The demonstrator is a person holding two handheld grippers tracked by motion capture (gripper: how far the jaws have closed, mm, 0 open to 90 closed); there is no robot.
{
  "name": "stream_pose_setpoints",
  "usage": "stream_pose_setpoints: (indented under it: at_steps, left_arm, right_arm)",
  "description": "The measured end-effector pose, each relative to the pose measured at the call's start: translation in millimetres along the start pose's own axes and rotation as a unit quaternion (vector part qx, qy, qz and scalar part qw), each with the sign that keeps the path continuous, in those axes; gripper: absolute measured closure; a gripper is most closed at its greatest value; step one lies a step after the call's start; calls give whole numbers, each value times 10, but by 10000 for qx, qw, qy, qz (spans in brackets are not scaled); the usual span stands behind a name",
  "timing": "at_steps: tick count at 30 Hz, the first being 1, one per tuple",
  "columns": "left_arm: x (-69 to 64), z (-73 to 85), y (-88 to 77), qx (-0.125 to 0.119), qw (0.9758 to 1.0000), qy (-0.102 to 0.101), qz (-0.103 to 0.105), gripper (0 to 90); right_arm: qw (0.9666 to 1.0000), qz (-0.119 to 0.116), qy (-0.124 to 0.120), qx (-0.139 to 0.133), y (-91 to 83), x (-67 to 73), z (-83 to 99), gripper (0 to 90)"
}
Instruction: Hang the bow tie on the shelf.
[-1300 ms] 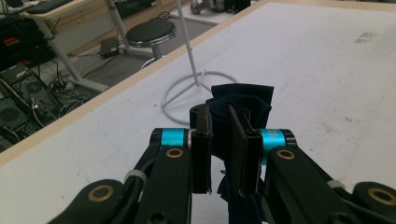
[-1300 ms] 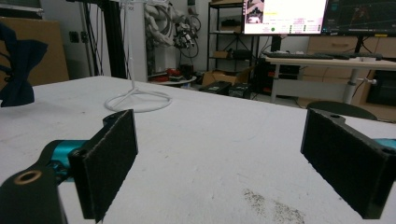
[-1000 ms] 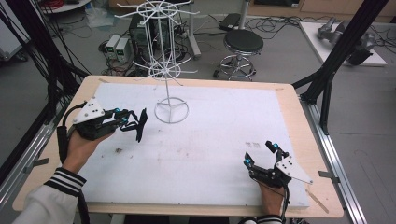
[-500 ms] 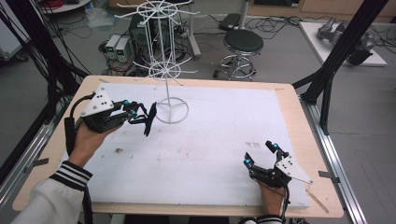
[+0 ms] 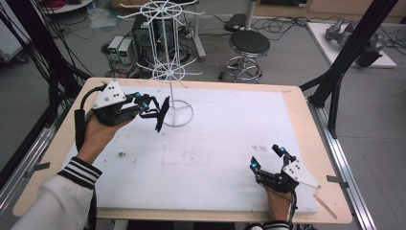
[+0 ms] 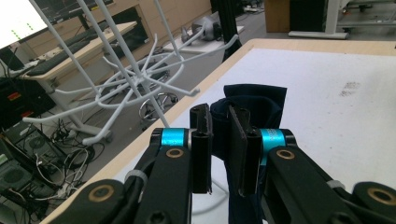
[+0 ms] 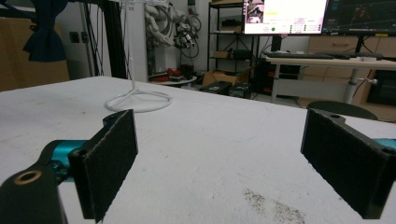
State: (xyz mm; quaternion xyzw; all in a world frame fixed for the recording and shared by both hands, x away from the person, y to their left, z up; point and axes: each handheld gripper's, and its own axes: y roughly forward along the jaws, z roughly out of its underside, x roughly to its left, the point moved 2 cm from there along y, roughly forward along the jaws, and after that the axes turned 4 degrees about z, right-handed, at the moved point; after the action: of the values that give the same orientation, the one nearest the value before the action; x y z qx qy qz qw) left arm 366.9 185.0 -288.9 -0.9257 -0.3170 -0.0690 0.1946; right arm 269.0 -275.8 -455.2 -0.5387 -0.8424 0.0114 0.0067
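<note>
Your left hand-held gripper (image 6: 219, 140) pinches the dark cloth (image 6: 254, 105), limp and light; grip its edge. Right hand-held gripper (image 7: 224, 163) stands spread.

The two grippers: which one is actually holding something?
The left gripper, raised beside the white wire rack: its jaws pinch a dark cloth. The right gripper rests low on the white table top, jaws wide apart with nothing between them.

Even, bright light; slightly soft.
</note>
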Motion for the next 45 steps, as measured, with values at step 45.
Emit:
stream_pose_setpoints:
  at_steps: [45]
  left_arm:
    - [287, -252, 360, 233, 9983, 67, -523, 797]
  right_arm:
    - [10000, -17, 32, -22, -4, 0, 1, 100]
